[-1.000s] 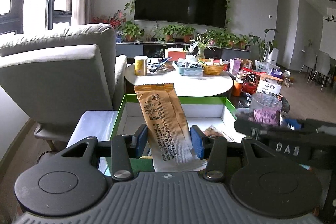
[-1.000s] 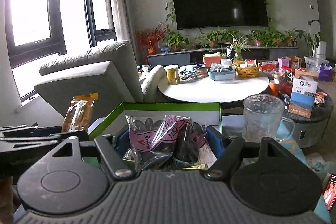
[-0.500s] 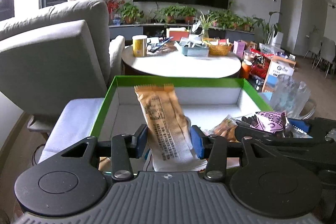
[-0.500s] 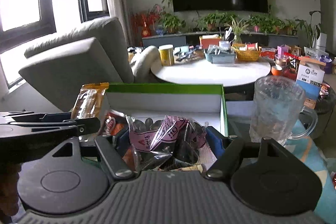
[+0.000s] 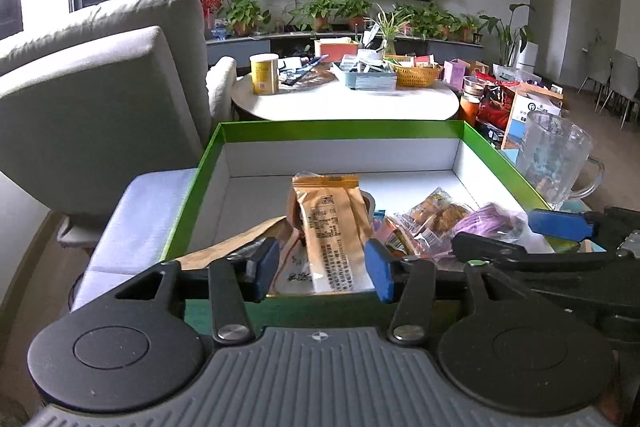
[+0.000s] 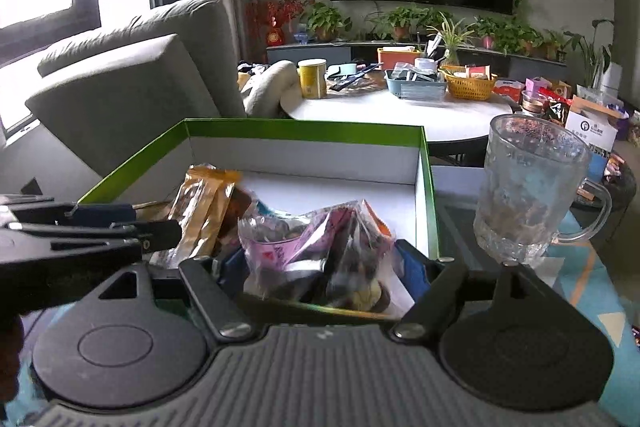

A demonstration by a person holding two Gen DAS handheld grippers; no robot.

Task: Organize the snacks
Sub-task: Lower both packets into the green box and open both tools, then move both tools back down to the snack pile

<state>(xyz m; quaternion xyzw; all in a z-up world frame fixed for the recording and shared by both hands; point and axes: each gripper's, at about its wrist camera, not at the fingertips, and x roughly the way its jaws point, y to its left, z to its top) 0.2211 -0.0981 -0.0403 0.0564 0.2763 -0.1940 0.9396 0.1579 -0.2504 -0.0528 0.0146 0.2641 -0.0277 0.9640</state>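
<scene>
Left claw (image 5: 320, 267): blue pads set apart, one either side of the tan snack packet (image 5: 330, 227); a visible gap on the left side, contact on the right side cannot be confirmed.
Tan snack packet: leans lengthwise inside the green box (image 5: 344, 126), lower end at the near wall, crimped top toward the far wall, resting on other wrappers.
Right claw (image 6: 318, 267): blue pads clamped against both sides of the pink-and-clear snack bag (image 6: 316, 247).
Pink-and-clear snack bag: crumpled, dark round pieces visible inside; held over the near right portion of the box interior.
Green box: open, white inside, green rim; sits on the near surface just beside the glass mug (image 6: 528, 187).
Box contents: two small wrapped pastries (image 5: 436, 213) lie right of the tan packet; further wrappers beneath, too jumbled to identify.
Glass mug: upright, outside the box's right wall, handle pointing right.
Claw relation: side by side at the box's near edge, left claw level with the right.
Background: round white table (image 5: 344, 103) carrying a yellow canister (image 5: 264, 73); grey armchair (image 5: 100, 99) on the left.
</scene>
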